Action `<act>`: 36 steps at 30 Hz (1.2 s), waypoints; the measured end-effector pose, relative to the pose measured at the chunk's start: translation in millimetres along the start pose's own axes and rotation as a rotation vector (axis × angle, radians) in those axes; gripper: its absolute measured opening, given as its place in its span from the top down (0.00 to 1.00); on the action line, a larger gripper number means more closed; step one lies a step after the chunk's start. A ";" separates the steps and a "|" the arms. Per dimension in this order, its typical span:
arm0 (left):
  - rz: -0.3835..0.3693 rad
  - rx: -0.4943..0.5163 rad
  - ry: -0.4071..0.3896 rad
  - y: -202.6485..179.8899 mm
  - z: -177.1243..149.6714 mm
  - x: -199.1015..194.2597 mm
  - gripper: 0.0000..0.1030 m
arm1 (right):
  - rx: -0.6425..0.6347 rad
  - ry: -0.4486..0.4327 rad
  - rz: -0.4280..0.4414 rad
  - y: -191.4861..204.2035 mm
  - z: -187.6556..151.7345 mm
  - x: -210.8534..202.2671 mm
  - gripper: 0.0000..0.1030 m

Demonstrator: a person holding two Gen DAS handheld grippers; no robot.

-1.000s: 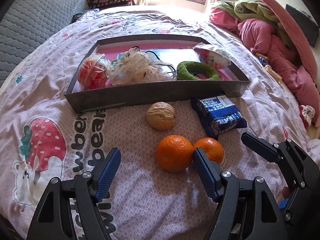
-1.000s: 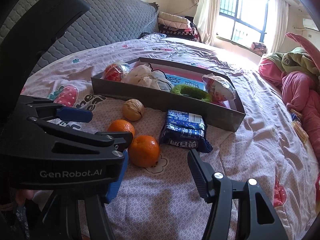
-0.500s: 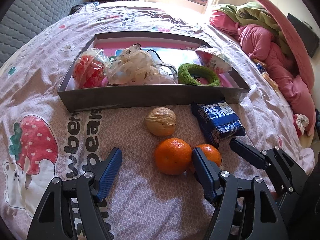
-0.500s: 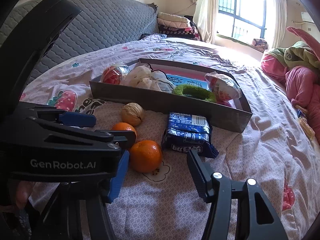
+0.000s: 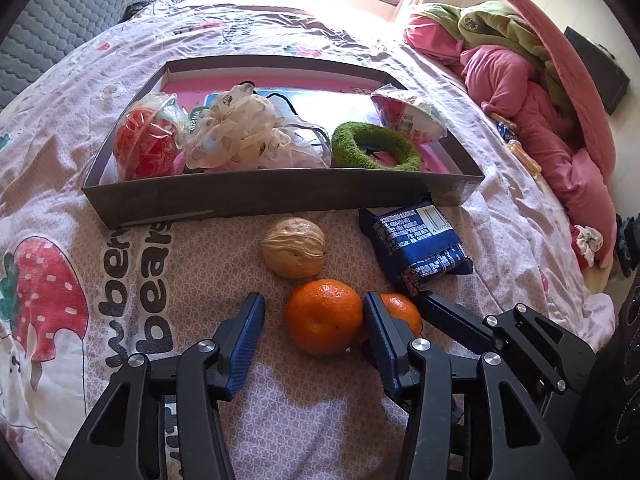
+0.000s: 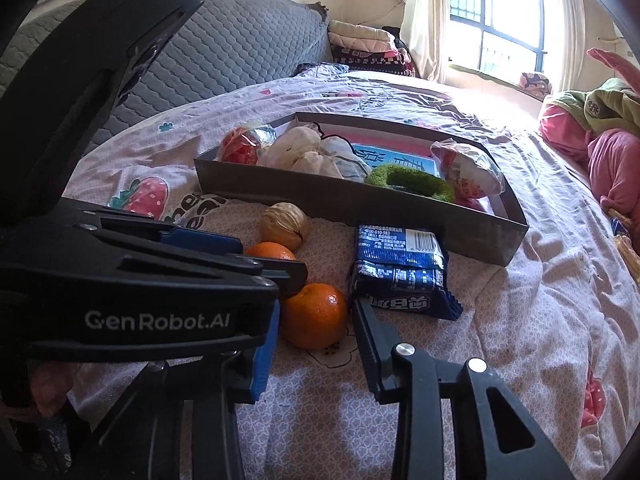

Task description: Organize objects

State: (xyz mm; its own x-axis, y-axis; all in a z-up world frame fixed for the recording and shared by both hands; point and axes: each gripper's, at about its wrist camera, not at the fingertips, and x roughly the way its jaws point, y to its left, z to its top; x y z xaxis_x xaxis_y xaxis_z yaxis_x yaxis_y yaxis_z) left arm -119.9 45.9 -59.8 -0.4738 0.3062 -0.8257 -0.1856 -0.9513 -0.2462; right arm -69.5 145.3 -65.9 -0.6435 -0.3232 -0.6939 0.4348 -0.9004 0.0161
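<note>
My left gripper (image 5: 312,316) and right gripper (image 6: 316,320) each straddle an orange, fingers just closing but not yet pinching; squeeze centred, gently, before lifting toward the box (image 5: 280,196).

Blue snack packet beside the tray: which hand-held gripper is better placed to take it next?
Right. The right hand-held gripper sits next to the blue snack packet, straddling an orange. The left hand-held gripper brackets the other orange, farther away.

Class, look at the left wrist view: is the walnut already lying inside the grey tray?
No. The walnut lies on the bedspread in front of the grey tray, outside its near wall.
</note>
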 end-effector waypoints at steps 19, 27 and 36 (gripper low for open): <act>0.001 0.013 -0.032 -7.4 -2.1 -6.7 0.61 | -0.009 -0.011 -0.001 -1.1 -0.9 -9.5 0.70; 0.012 -0.001 -0.047 -1.6 -3.5 -16.9 0.61 | 0.007 -0.033 0.005 -5.2 1.0 -16.3 0.74; 0.026 0.005 -0.061 -2.3 -3.4 -24.1 0.61 | 0.045 -0.047 -0.002 -16.8 2.9 -20.9 0.78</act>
State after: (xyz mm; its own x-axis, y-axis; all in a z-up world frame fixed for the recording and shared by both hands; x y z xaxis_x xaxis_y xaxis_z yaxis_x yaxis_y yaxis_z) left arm -105.1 40.6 -41.0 -0.5301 0.2828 -0.7994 -0.1766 -0.9589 -0.2222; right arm -65.1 166.3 -49.6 -0.6734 -0.3340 -0.6596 0.4059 -0.9127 0.0478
